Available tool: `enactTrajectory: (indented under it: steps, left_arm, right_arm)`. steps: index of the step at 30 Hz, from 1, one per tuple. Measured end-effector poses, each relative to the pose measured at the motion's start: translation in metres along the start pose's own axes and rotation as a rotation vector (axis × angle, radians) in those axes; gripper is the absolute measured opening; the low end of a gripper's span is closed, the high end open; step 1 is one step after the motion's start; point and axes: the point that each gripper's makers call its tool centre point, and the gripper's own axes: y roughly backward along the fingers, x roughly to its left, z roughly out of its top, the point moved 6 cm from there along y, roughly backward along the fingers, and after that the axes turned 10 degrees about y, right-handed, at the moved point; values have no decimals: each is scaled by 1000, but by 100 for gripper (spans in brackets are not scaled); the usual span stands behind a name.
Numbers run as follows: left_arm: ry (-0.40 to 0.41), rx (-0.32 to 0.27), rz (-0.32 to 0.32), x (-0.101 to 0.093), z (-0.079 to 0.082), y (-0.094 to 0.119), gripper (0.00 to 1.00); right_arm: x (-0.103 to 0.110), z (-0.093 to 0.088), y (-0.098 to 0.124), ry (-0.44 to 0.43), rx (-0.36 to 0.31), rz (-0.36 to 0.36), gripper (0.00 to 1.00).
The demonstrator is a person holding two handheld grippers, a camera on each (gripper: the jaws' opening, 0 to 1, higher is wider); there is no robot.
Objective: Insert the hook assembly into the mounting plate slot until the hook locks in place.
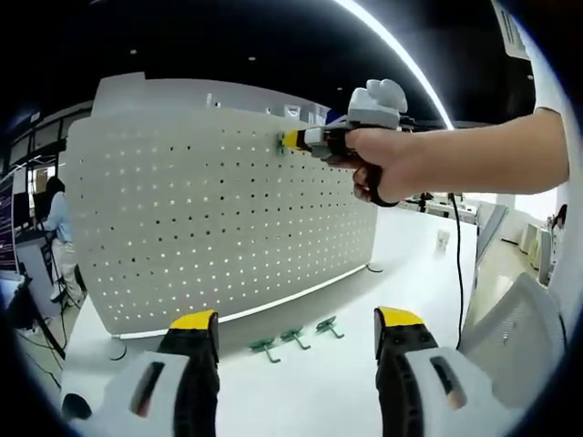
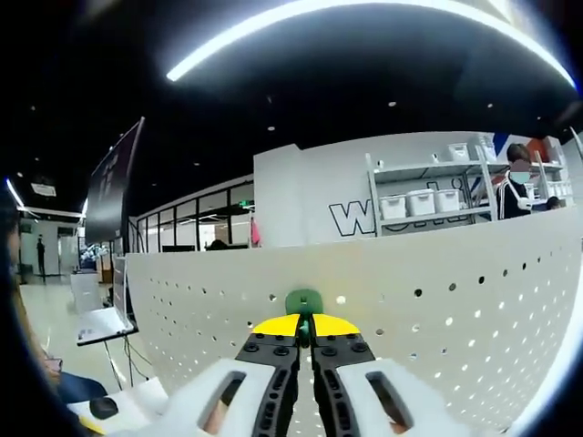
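A white pegboard mounting plate (image 1: pixel 219 218) stands upright on the white table. In the left gripper view my right gripper (image 1: pixel 290 139), held by a hand, presses a green hook (image 1: pixel 281 142) against the plate's upper edge. Three more green hooks (image 1: pixel 293 339) lie on the table before the plate. My left gripper (image 1: pixel 296 332) stands open near the table, nothing between its yellow-tipped fingers (image 1: pixel 194 320). In the right gripper view the right gripper (image 2: pixel 303 326) is shut on the green hook (image 2: pixel 303 301), which touches the perforated plate (image 2: pixel 428 300).
The white table (image 1: pixel 401 264) extends right of the plate, with a cable and a small white block on it. A person stands at far left behind the plate. Shelves with white bins (image 2: pixel 419 202) stand beyond the plate in the right gripper view.
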Motion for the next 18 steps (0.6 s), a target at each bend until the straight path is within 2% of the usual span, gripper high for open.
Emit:
enactTrajectory:
  steps: [6, 15, 18]
  left_arm:
    - [-1, 7, -3, -1, -1, 0, 71]
    - [-9, 18, -9, -3, -2, 3, 71]
    - [-15, 23, -11, -3, -1, 5, 71]
  right_arm:
    - [4, 0, -1, 6, 0, -49, 1]
    - [11, -3, -5, -15, -19, -171, 1]
    - [11, -3, -6, -11, -24, -186, 1]
